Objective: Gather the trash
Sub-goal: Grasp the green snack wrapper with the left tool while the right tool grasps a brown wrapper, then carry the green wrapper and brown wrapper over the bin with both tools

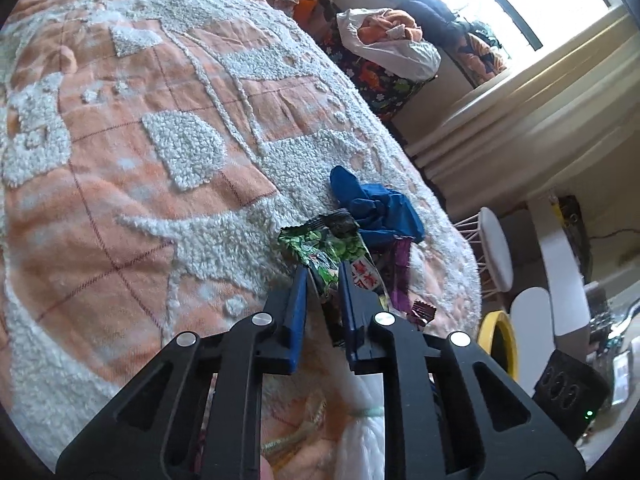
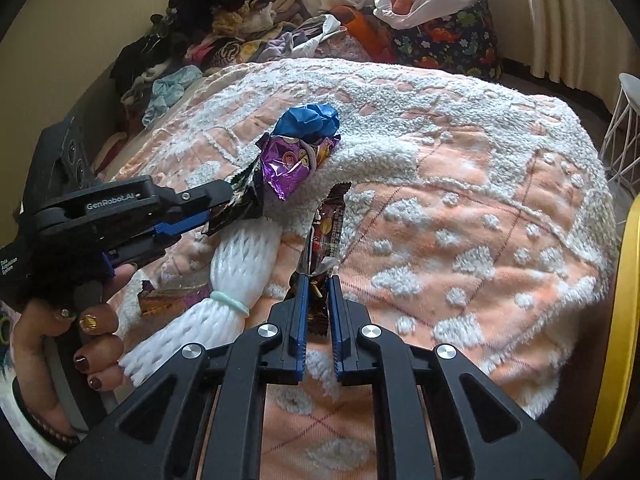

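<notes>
1. Trash lies in a loose cluster on the blanket (image 2: 460, 208), an orange-and-white fleecy cover that spreads over the whole bed; its rounded edge drops off near a white stool (image 2: 624, 120) and a yellow rim (image 2: 628, 320).
2. Beyond the cluster, most of the blanket is bare, giving wide room toward the heaped clothes (image 2: 224, 36) along the wall and a floral bag (image 2: 448, 40) past the far edge.
3. A white foam net sleeve (image 2: 240, 272), tied with a pale green band, lies on the blanket just beside the cluster.
4. A crumpled blue glove (image 1: 376, 208) sits on the far side of the cluster, touching a shiny purple wrapper (image 2: 284, 168).
5. The left gripper (image 1: 323, 280) is clamped on a green leafy-print wrapper (image 1: 324, 248), crinkled and glossy, with a hand (image 2: 80, 320) on its grip.
6. The right gripper (image 2: 318, 292) pinches a dark brown snack wrapper (image 2: 328, 224), which stands up from the blanket, narrow and creased.
</notes>
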The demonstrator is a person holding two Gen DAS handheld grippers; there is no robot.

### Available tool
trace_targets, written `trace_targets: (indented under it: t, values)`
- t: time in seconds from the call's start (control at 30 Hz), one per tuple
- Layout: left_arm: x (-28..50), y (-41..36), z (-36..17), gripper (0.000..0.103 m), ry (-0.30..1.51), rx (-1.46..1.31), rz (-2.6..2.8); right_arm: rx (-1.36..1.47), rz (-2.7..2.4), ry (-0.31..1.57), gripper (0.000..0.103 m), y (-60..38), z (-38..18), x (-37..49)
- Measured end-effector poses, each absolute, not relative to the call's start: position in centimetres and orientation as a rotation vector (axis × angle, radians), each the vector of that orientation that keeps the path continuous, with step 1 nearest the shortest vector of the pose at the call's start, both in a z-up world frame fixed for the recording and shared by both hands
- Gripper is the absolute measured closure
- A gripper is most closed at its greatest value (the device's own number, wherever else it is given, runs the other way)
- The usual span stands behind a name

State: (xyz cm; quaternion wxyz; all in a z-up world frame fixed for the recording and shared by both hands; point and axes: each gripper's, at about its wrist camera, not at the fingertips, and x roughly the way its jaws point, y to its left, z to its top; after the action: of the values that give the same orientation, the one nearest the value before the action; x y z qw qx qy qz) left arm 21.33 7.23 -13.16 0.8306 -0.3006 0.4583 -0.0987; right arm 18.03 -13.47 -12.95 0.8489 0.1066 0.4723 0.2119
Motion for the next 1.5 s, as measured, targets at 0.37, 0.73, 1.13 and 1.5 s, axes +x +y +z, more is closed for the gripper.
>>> trace_targets:
  t: [0.37,0.73,1.13,1.5]
  values:
    - [19.4,8.0,-10.6,0.097,0.904,-0.635,-0.225,0.214,0.436,0.963,0.093,-13.8,-11.9,16.5]
    - [18.2,7.6,-7.4,0.097,0.821,-0.592,-0.242,0.214,0.441,0.926,0.093,-14.2,-10.3,15.1]
    - [16.8,6.4,-5.1,0.097,0.772,-0.537,-0.262,0.22,0.453,0.858,0.093,-15.2,-7.6,13.4]
    - [15.6,4.3,-3.6,0.097,0.753,-0.496,-0.292,0.239,0.445,0.806,0.093,-16.9,-5.5,11.7]
